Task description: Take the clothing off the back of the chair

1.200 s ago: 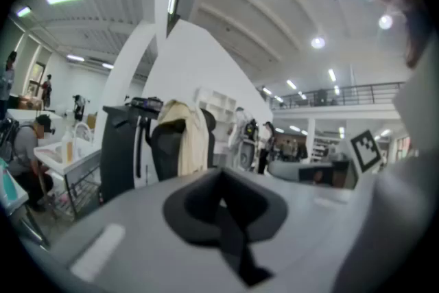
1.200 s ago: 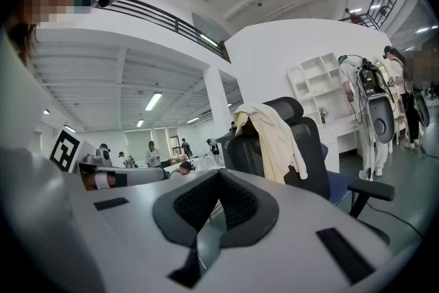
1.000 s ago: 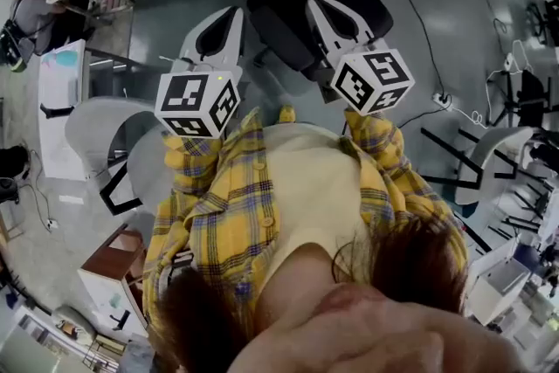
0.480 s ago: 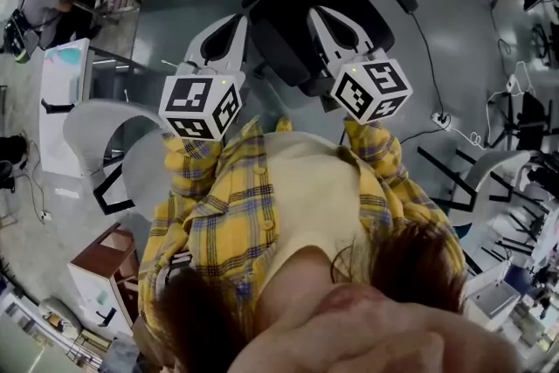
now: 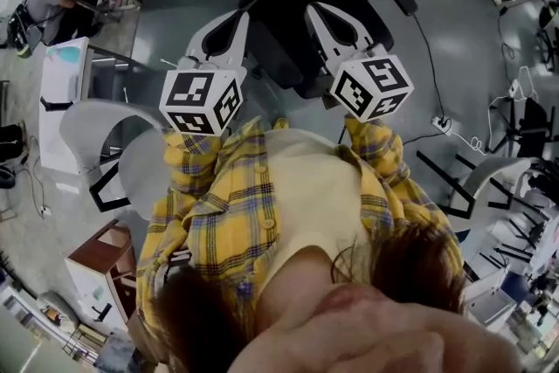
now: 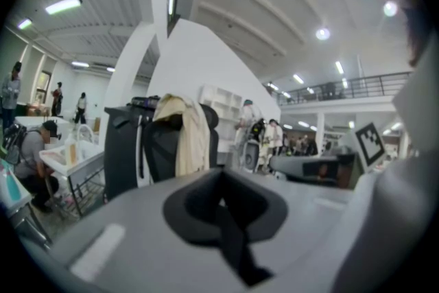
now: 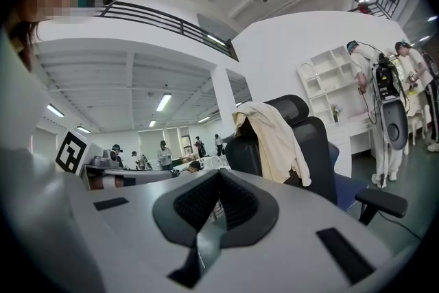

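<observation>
Left gripper [image 5: 234, 22] leads from your left side, jaws pressed together with nothing between them, its marker cube just above your yellow plaid shirt [image 5: 227, 214]. You hold it level, aimed at the black office chair [image 6: 161, 147] ahead. The clothing [image 6: 186, 132], a cream garment, is draped over the top of that chair's back and hangs down it, well apart from both tools. From your head camera only a pale strip of the garment shows at the upper edge, with the chair's dark seat between the two gripper noses. To the right, your right gripper [image 5: 319, 15] matches the first: jaws closed tip to tip, holding nothing, pointed at the same chair. In its own view the garment spills over the headrest and one side of the backrest.
</observation>
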`<state>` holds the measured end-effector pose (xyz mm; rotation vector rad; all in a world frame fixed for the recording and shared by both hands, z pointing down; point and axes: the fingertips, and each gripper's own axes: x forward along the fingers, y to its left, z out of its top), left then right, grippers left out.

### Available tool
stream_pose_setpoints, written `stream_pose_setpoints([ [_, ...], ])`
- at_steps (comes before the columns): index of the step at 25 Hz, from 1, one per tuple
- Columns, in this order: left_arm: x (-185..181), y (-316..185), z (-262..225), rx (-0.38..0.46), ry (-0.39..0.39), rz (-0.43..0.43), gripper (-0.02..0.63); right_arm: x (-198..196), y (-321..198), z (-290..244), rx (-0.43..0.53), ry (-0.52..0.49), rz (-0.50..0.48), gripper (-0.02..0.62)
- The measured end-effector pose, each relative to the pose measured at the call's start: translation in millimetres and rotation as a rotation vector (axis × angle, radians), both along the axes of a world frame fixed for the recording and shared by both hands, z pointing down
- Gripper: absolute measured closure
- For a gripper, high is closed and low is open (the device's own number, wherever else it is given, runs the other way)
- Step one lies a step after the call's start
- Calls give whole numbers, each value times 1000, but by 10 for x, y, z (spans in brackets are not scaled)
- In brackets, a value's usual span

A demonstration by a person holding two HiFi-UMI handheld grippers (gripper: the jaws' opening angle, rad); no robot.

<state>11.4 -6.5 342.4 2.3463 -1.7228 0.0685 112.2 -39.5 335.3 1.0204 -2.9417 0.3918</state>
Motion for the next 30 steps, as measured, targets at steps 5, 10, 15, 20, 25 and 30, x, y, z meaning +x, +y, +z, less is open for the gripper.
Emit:
stream_pose_setpoints([
  [5,-41,-51,14,-6,-4,-21,601,-31,-64,5,0,4,-21,583],
  [10,-121,-134,-33,3,-11,-31,601,-101,-146,-33,4,6,-33,583],
  [15,-232,-316,-49,16,-11,-11,601,-209,-294,-69,22,7,-20,583],
  [20,-343,-599,-111,27,-10,23,601,-348,-532,-126,27,7,-1,583],
  [25,-492,-917,-151,25,-6,46,601,-517,-788,-157,25,18,10,583],
  [30,-595,-1196,-174,22,-11,72,601,-652,-1042,-192,26,22,25,583],
])
